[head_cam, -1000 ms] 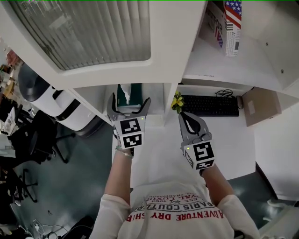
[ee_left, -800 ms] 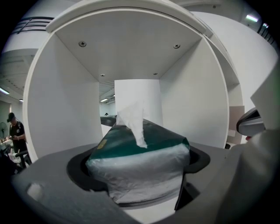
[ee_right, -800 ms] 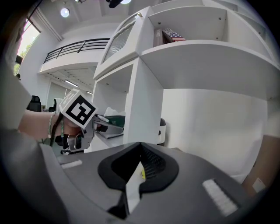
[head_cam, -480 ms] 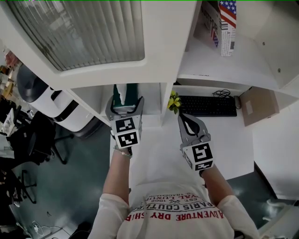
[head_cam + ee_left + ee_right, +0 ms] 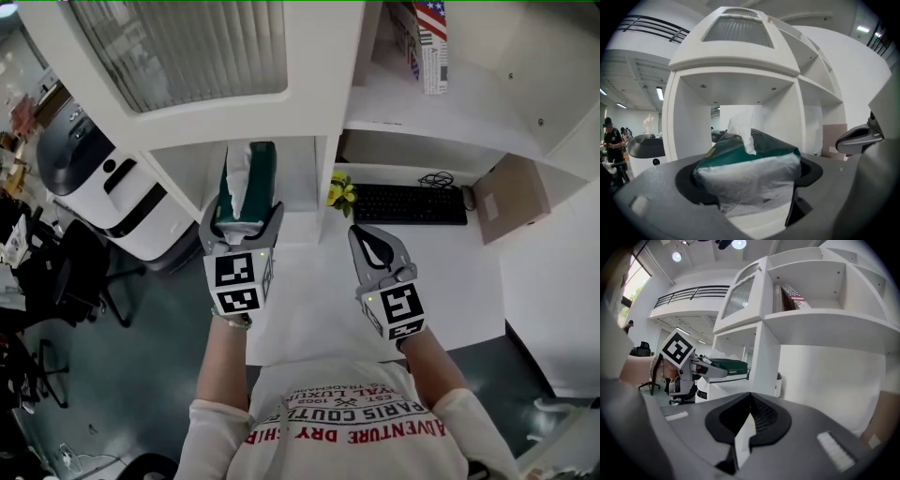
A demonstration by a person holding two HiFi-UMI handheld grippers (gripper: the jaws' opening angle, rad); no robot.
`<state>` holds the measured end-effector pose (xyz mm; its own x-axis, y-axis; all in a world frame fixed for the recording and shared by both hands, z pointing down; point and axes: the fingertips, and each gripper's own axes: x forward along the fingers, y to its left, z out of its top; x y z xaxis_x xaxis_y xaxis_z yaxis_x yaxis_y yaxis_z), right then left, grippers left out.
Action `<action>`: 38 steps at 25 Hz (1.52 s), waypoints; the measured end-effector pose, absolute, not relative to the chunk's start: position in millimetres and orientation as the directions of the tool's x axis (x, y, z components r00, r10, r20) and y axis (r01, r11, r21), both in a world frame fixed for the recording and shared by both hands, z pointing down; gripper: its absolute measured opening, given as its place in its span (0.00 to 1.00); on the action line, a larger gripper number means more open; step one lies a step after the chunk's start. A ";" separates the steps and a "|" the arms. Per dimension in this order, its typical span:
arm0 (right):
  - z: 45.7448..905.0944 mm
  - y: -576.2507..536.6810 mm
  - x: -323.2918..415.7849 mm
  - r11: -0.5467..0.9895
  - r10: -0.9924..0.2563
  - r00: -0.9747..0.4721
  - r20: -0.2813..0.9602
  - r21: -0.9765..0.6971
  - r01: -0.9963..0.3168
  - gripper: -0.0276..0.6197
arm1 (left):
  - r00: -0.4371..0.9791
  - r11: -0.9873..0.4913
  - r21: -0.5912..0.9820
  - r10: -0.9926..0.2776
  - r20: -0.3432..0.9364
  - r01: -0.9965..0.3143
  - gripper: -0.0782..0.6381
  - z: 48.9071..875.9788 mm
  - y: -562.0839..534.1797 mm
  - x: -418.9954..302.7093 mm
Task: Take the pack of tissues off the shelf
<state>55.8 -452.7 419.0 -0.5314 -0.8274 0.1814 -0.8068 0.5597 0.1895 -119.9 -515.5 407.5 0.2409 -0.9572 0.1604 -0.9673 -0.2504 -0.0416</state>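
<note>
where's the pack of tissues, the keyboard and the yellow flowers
pack of tissues (image 5: 259, 180), head view, on its green wrapper
keyboard (image 5: 410, 203), head view, middle of the keys
yellow flowers (image 5: 337, 192), head view, on the blossoms

Your views are bright, lit by round white ceiling lamps (image 5: 738, 243); gripper views bow at dark corners, foreground seemingly soft.

Person: white short-sleeved T-shirt (image 5: 347, 412), red lettering across its chest. Thin bracelet (image 5: 232, 320) on the left wrist. Tools – left gripper (image 5: 246, 208) and right gripper (image 5: 361, 234): grey moulded bodies, curved jaws lined black, each carrying a white cube (image 5: 236, 284) of black square markers – small green light (image 5: 373, 299) on the cube edge farther from the T-shirt
</note>
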 end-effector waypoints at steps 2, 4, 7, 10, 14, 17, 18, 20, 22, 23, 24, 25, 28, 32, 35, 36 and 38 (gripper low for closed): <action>417.1 -442.4 52.7 0.570 -0.821 -0.544 0.173 0.197 -0.798 0.04 | 0.254 -0.263 -0.042 -0.955 0.152 -0.964 0.75 403.3 -499.5 -120.4; 415.6 -432.9 52.1 0.574 -0.819 -0.549 0.168 0.201 -0.794 0.04 | 0.267 -0.276 -0.043 -0.953 0.142 -0.960 0.75 399.0 -483.2 -119.3; 413.3 -415.7 51.2 0.587 -0.810 -0.566 0.157 0.198 -0.785 0.04 | 0.299 -0.307 -0.053 -0.947 0.122 -0.950 0.75 391.5 -454.6 -115.1; 411.0 -399.1 51.6 0.604 -0.797 -0.586 0.148 0.199 -0.772 0.04 | 0.319 -0.326 -0.062 -0.942 0.100 -0.943 0.75 384.0 -424.0 -111.0; 404.1 -374.6 56.0 0.614 -0.789 -0.601 0.128 0.206 -0.762 0.04 | 0.344 -0.349 -0.072 -0.936 0.072 -0.934 0.75 375.4 -381.4 -103.0; 399.5 -354.3 62.9 0.617 -0.786 -0.607 0.115 0.208 -0.759 0.04 | 0.384 -0.387 -0.088 -0.922 0.053 -0.918 0.75 371.6 -349.0 -89.5; 398.9 -347.0 65.6 0.619 -0.785 -0.610 0.114 0.205 -0.758 0.04 | 0.396 -0.399 -0.092 -0.917 0.047 -0.912 0.75 370.9 -338.1 -84.8; 397.9 -333.0 70.7 0.622 -0.782 -0.614 0.110 0.199 -0.757 0.04 | 0.412 -0.414 -0.096 -0.910 0.038 -0.905 0.75 369.5 -318.4 -77.5; 396.6 -319.8 76.3 0.623 -0.781 -0.615 0.105 0.195 -0.758 0.04 | 0.424 -0.425 -0.084 -0.905 0.031 -0.901 0.75 370.0 -302.3 -71.8; 396.0 -312.9 79.2 0.624 -0.781 -0.616 0.103 0.192 -0.758 0.04 | 0.434 -0.434 -0.074 -0.901 0.025 -0.898 0.75 371.6 -294.7 -69.2; 395.5 -306.0 81.9 0.625 -0.780 -0.618 0.099 0.188 -0.758 0.04 | 0.445 -0.445 -0.065 -0.895 0.019 -0.893 0.75 373.7 -287.2 -66.8; 394.8 -299.6 84.7 0.626 -0.779 -0.620 0.094 0.182 -0.758 0.04 | 0.456 -0.455 -0.059 -0.890 0.012 -0.888 0.75 375.9 -280.0 -64.6; 391.4 -283.7 92.1 0.632 -0.773 -0.630 0.072 0.162 -0.758 0.04 | 0.479 -0.478 -0.061 -0.878 -0.005 -0.876 0.75 377.6 -262.3 -58.5; 382.9 -265.4 94.7 0.667 -0.741 -0.671 0.038 0.162 -0.727 0.04 | 0.497 -0.495 -0.066 -0.868 -0.017 -0.867 0.75 375.0 -247.2 -50.5; 379.4 -259.2 95.1 0.686 -0.723 -0.691 0.024 0.146 -0.713 0.04 | 0.499 -0.496 -0.074 -0.866 -0.025 -0.865 0.75 374.4 -242.2 -46.2; 378.4 -258.4 95.0 0.689 -0.720 -0.694 0.021 0.143 -0.711 0.04 | 0.499 -0.496 -0.077 -0.866 -0.024 -0.865 0.75 374.0 -241.8 -45.4; 376.7 -258.4 95.0 0.688 -0.721 -0.693 0.016 0.145 -0.711 0.04 | 0.502 -0.499 -0.079 -0.865 -0.022 -0.863 0.75 373.5 -242.2 -44.3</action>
